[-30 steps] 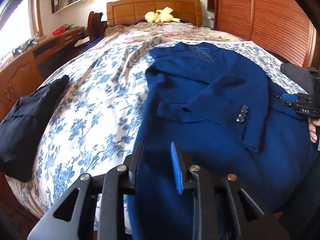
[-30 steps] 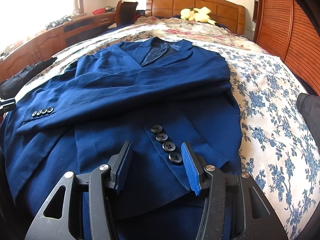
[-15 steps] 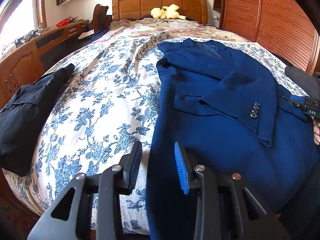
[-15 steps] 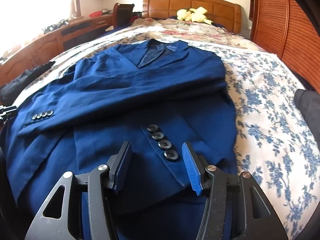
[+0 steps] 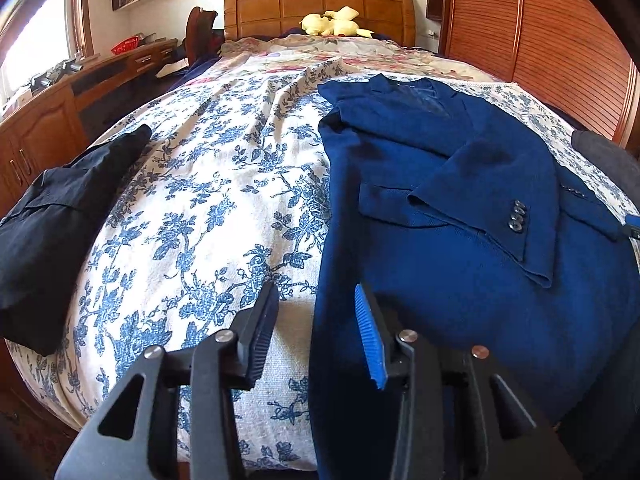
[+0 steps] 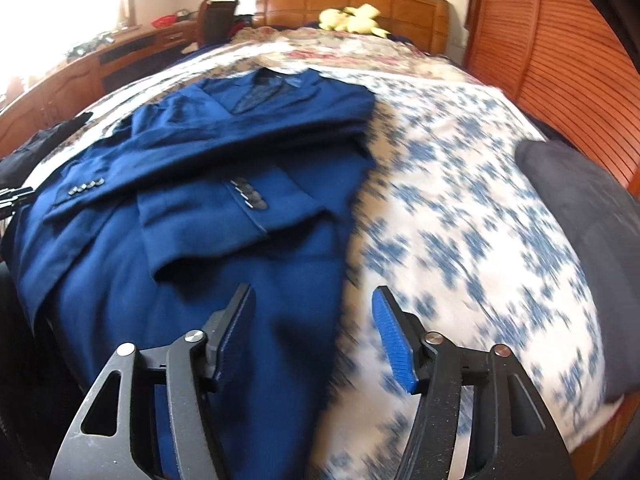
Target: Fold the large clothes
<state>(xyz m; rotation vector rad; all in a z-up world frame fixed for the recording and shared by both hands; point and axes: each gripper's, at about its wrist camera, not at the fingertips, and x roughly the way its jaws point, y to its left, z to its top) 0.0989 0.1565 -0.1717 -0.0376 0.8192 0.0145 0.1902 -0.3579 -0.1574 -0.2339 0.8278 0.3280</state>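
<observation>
Far left, a folded black garment (image 5: 60, 220) is seen lying at the edge of the blue-floral white bedspread (image 5: 208, 208), well apart from the job. Next along, the left gripper (image 5: 316, 332) is held w/ jaws apart, nothing between the pads, straddling the left edge of the navy blue wool-look suit jacket (image 5: 460, 280) near its hem. The jacket is laid face up on the bed, collar toward the wooden headboard (image 5: 316, 8), both sleeves already crossed over the front, w/ the button cuffs (image 5: 517, 222) lying on top.

On the other side, the right gripper (image 6: 314, 338) is also held wide open, empty, straddling the jacket's right edge where it meets the bedspread. That view is motion-blurred so fine detail can't be told. Further right a dark grey cushion-like lump (image 6: 580, 216) is seen by the slatted wooden wardrobe (image 6: 560, 60).

Handling, as a guess: fabric looks thick-ish and lined, so heavier than a shirt, soft but w/ some body at the shoulders and lapels. It prob won't slip much on the cotton spread, but the loose sleeves could slide off if the hem is lifted fast. Best taken at the two bottom corners, a full fold of cloth pinched in each claw, then carried up toward the collar.
</observation>
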